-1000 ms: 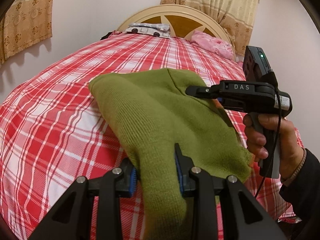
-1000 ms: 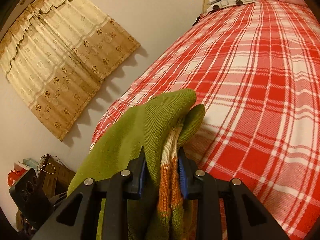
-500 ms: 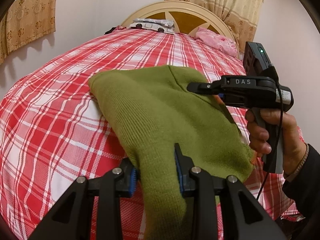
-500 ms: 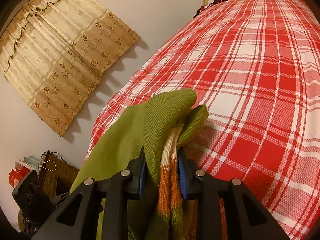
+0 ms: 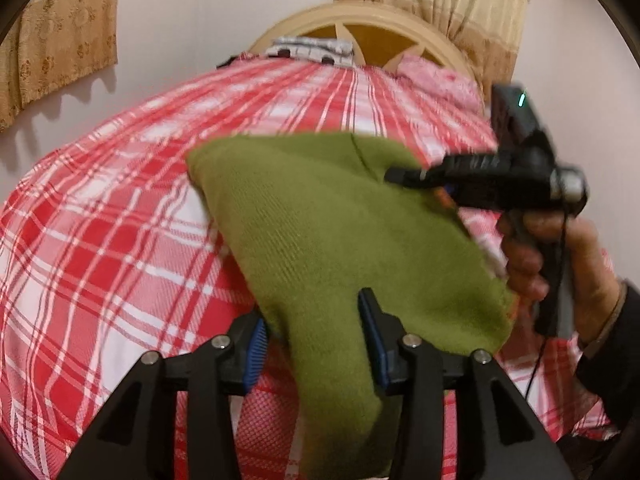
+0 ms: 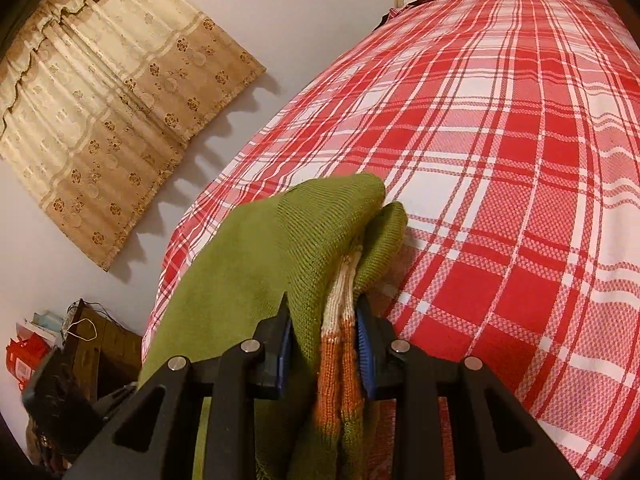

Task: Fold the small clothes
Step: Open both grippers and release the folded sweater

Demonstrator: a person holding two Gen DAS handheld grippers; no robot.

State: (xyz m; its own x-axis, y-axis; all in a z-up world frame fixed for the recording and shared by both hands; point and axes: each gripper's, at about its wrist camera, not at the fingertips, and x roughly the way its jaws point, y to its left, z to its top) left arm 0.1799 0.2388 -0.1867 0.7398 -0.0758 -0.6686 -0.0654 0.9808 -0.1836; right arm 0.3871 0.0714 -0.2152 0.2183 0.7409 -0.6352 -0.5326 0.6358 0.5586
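Garment: my green knitted sweater (image 5: 340, 236) hangs over the red-and-white checked bed cover (image 5: 120, 240).
Left tool (image 5: 312, 336): just opening, sweater loose between its pads.
Right tool (image 6: 324, 344): clamped on its orange-striped edge.

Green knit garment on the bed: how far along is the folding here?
Partly done: the green knit garment is doubled over on the plaid bedspread. In hand: the right gripper clamps its bunched edge, while the left gripper has just been opening, cloth between its jaws. Left: releasing, flattening, any further fold.
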